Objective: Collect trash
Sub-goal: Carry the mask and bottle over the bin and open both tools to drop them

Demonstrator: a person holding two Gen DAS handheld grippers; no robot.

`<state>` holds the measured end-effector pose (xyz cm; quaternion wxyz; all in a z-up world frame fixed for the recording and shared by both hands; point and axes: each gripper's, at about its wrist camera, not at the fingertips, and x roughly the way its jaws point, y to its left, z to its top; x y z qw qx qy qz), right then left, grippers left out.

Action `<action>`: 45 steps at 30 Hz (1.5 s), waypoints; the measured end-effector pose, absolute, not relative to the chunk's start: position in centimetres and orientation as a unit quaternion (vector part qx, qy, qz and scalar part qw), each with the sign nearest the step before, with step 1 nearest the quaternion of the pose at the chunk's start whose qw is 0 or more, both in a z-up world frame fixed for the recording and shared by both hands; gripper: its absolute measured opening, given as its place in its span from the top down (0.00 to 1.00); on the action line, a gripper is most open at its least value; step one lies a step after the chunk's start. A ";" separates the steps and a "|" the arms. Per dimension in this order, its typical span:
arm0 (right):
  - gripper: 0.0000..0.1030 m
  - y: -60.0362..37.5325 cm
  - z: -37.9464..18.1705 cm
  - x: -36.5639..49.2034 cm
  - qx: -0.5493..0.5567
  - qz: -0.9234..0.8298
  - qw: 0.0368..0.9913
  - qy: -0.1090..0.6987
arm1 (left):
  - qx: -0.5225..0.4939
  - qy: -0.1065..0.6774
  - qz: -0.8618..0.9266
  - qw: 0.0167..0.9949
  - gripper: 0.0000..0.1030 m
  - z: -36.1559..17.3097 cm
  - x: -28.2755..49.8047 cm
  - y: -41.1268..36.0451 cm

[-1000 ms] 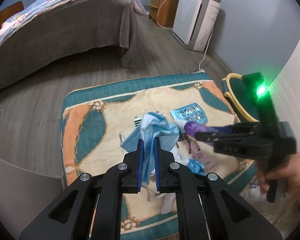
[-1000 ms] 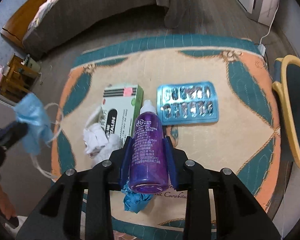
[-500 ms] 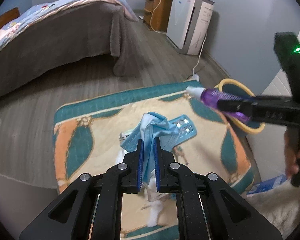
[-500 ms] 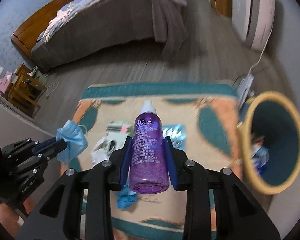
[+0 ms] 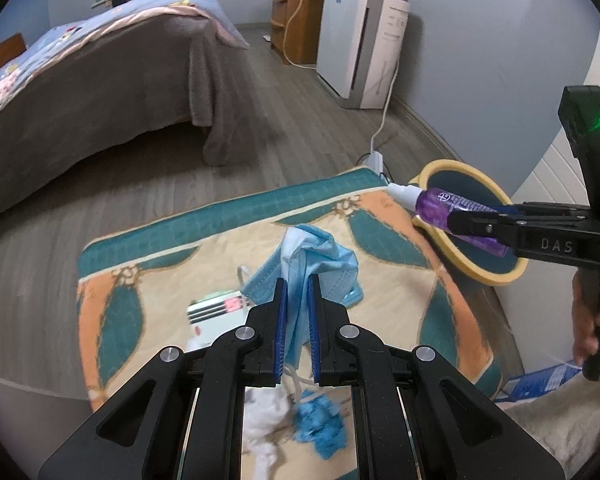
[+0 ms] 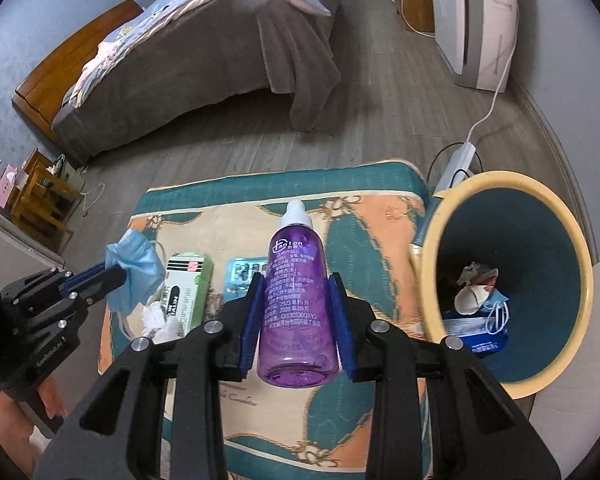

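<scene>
My left gripper (image 5: 298,294) is shut on a crumpled blue face mask (image 5: 312,256), held above the patterned mat (image 5: 148,240). The same mask (image 6: 134,264) shows at the left of the right wrist view. My right gripper (image 6: 296,292) is shut on a purple bottle (image 6: 298,308) with a white cap, raised over the mat's right part. From the left wrist view the bottle (image 5: 440,204) hangs at the near rim of the yellow-rimmed teal bin (image 5: 488,272). The bin (image 6: 432,280) holds trash. On the mat lie a green and white box (image 6: 188,292), a blister pack (image 6: 242,272), white tissue (image 6: 158,320) and a blue scrap (image 5: 320,420).
A bed (image 5: 100,80) with a grey cover stands across the wooden floor. A white appliance (image 5: 360,40) and a wooden cabinet (image 5: 296,24) line the far wall, with a white cable (image 6: 488,108) to a power strip (image 6: 460,156) near the bin. A person's hand (image 5: 588,320) grips the right handle.
Both grippers have moved right toward the bin with their loads; the right one also rose. The bin's inside has come into the right wrist view. Neither grip has altered.
</scene>
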<state>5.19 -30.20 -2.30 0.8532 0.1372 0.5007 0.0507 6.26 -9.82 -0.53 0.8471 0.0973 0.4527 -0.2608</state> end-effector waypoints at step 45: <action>0.66 -52.3 -8.7 2.8 0.242 -0.140 0.798 0.534 | 0.160 0.428 -0.377 0.806 0.24 -6.0 4.6 -34.1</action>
